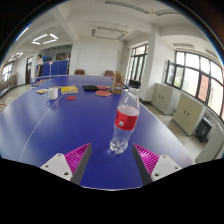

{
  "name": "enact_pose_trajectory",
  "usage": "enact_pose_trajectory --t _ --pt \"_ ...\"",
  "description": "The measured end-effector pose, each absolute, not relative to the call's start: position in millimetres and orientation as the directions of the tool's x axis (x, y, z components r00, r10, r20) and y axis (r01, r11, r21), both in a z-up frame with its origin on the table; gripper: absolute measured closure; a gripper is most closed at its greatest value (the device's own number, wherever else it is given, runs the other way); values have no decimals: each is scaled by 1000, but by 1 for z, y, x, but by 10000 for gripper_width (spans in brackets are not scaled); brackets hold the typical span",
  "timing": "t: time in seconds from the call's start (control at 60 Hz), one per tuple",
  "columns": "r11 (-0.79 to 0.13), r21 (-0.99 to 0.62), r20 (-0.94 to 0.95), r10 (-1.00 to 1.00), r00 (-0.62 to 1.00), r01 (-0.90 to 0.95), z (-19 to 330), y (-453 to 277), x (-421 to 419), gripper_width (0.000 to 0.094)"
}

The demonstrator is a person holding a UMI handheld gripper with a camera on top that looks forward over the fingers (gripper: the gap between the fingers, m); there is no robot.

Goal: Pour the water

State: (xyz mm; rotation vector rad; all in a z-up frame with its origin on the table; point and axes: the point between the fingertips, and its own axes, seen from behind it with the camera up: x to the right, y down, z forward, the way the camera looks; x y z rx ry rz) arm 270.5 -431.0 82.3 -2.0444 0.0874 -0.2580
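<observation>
On the blue table (pixel 50 125), a water bottle (pixel 124 122) stands between the tool's (pixel 110 160) spread fingers.

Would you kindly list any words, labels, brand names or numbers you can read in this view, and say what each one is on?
No text here can be read.
Water bottle, standing on the blue table just ahead of the open tongs: its red label carries print, but it is too small and blurred to read.
Yellow item and red item at the table's far end: no legible markings.
</observation>
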Motion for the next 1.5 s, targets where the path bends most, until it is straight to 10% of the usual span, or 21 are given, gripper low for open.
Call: enact_pose_trajectory --t 0.183,0.55,0.817,1.217,1.5 --pt "-378 -926 50 -146 988 -9 83 -347 302 99" --pt "-244 -970 45 -131 990 12 97 -297 324 558" --pt "-268 -962 91 -158 983 46 106 -292 331 581" --pt "-300 -775 631 -320 707 556 285 -142 321 583" --pt "-305 -40 967 -251 -40 951 384 61 165 580"
